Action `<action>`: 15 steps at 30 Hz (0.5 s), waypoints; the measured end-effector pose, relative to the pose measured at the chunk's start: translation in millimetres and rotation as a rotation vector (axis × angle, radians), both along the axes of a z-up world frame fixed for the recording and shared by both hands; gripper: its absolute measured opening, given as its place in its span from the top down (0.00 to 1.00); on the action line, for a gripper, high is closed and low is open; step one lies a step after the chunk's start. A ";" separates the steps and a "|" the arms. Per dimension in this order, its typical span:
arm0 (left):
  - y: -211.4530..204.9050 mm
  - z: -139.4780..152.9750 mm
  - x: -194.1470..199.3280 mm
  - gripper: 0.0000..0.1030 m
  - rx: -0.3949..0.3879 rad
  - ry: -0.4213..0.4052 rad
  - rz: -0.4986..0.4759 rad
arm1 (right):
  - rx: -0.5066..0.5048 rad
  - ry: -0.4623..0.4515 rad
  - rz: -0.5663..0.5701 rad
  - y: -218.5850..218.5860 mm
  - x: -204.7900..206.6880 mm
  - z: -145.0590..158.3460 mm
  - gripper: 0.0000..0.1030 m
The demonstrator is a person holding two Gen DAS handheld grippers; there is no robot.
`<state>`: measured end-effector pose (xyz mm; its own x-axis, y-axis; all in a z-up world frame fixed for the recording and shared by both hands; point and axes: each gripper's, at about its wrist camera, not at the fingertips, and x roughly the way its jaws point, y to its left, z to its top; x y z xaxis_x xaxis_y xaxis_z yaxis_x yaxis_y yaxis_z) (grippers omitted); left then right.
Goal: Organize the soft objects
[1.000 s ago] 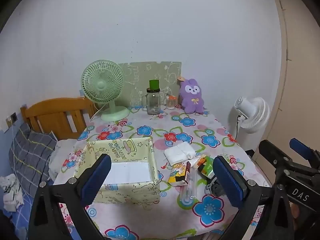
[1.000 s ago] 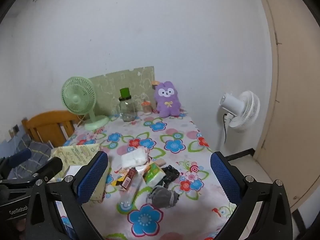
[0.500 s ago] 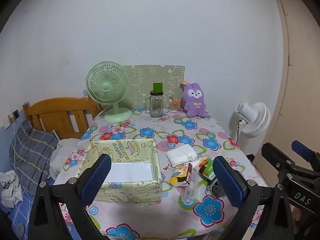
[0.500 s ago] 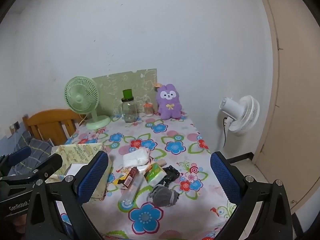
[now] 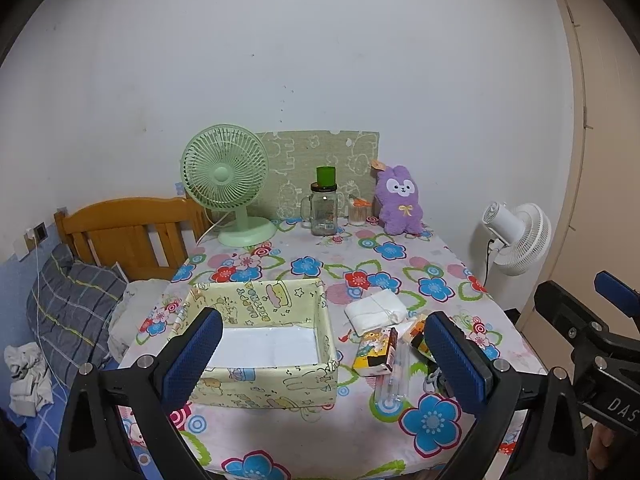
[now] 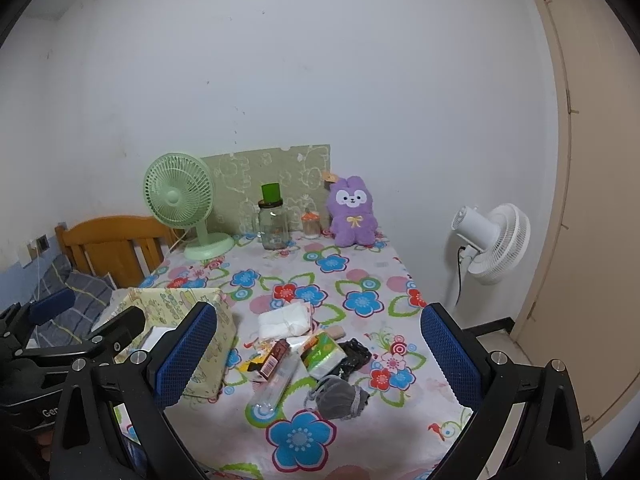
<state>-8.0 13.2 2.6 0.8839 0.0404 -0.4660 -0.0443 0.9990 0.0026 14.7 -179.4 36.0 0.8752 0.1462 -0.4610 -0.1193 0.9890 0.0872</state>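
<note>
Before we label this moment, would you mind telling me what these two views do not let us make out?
- Yellow box interior: in the right wrist view the left tool and a right tool finger hide it.
- Black item: in the left wrist view a left tool finger hides it.
- Print on the small cartons: too small in both views.
- Grey pouch: contents not visible.

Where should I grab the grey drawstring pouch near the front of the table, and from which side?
Probably from above, with the right hand-held gripper, pinching the bunched middle of the grey drawstring pouch. It lies slumped flat on the tablecloth, so there is no upright side to clamp. Its right side is clear; a clear plastic tube lies to its left.
</note>
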 end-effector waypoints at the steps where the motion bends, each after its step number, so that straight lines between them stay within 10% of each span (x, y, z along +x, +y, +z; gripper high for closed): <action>1: 0.0 0.1 -0.1 0.02 0.000 -0.002 0.002 | 0.002 0.000 0.001 -0.1 0.7 0.3 0.00; 15: -0.1 -5.4 0.8 0.02 0.000 0.006 0.010 | 0.004 0.012 0.014 5.9 0.5 -4.9 0.00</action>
<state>-7.1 13.1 -2.8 0.8807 0.0491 -0.4711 -0.0542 0.9985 0.0028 15.2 -173.6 31.1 0.8676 0.1602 -0.4708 -0.1319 0.9869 0.0927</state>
